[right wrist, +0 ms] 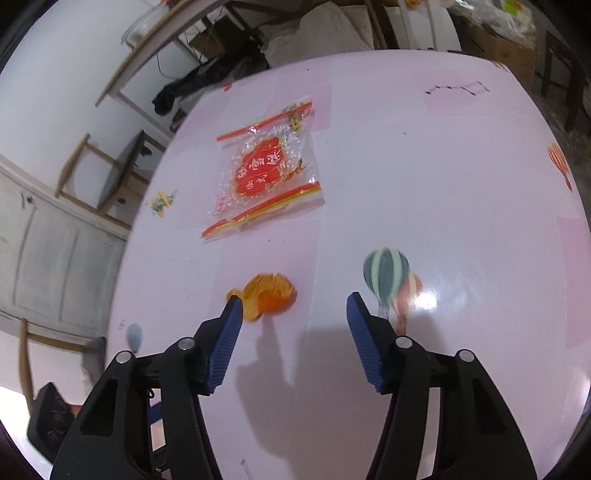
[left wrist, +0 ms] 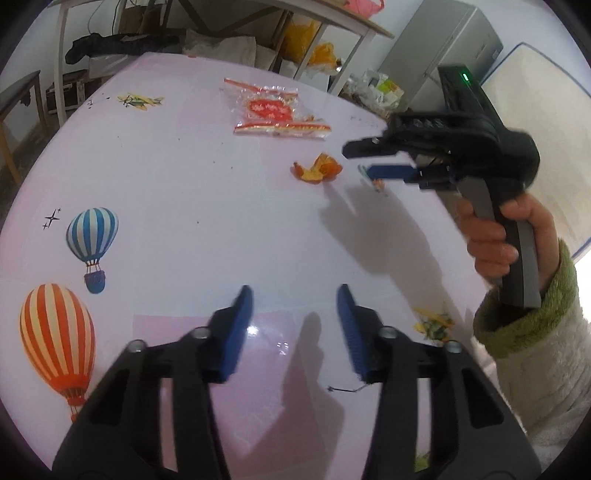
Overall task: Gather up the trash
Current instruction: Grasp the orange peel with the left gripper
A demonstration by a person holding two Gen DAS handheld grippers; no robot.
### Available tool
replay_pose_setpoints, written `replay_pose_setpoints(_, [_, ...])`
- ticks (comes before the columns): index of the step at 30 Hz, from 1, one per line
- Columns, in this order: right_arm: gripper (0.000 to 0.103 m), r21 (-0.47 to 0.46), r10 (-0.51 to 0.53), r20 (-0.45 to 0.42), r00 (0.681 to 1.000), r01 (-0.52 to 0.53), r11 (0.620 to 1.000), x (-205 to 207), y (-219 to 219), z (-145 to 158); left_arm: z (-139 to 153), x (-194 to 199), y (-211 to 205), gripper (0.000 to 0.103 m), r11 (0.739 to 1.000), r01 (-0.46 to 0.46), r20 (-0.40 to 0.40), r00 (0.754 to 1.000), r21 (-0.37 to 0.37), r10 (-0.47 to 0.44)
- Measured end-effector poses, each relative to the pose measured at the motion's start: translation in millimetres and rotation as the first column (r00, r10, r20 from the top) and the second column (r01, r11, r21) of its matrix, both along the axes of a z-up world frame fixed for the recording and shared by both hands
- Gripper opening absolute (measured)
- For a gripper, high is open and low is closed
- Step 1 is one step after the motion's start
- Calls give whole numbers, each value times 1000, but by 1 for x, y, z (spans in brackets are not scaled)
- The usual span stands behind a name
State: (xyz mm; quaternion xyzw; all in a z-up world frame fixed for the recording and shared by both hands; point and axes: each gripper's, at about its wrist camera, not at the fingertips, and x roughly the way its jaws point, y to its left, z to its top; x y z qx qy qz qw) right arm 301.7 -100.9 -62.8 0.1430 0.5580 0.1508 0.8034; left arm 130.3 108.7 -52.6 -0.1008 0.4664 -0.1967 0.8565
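A glossy pale pink tabletop (left wrist: 192, 192) printed with striped hot-air balloons (left wrist: 92, 247) and small yellow aeroplanes (left wrist: 140, 100) fills the middle of both views. Beyond it, at the top of the left wrist view, stands a white-legged wooden-topped table (left wrist: 354, 26) with yellow plastic bags (left wrist: 306, 40) under it. A grey metal cabinet (left wrist: 447, 48) rises at the upper right. In the right wrist view, white walls (right wrist: 55, 74) and a panelled white cupboard (right wrist: 55, 266) fill the left side, with a wooden chair (right wrist: 107, 173) beside them. Light glares off the tabletop at lower right.
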Motion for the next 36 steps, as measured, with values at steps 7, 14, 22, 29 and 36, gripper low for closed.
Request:
replay_pose_setpoints(7, [31,-62,96,18,995,-95,994,9,24,-7,-1,5,-4,40,999,0,28,1000,34,-1])
replay_pose_setpoints(14, [15,-96,235,34,971,-231,968,-19,51,-5,-1,3,5,40,999,-11,34,999,30,10])
replay_pose_setpoints(22, [14,-2,312,-13,950,-312,950,-70,64,-5,0,-15,23,40,1000,-14,16,1000,-20,14])
replay_pose_setpoints(29, [19,37,398,-15,917,-397,917,-116,77,-2,-4,-34,35,40,996,4,-5,1000,-90,-4])
replay_pose_setpoints(36, [51,99,329,99,939,-338,936,-110,46,31,-1,-31,27,40,994,23,23,1000,-103,-21])
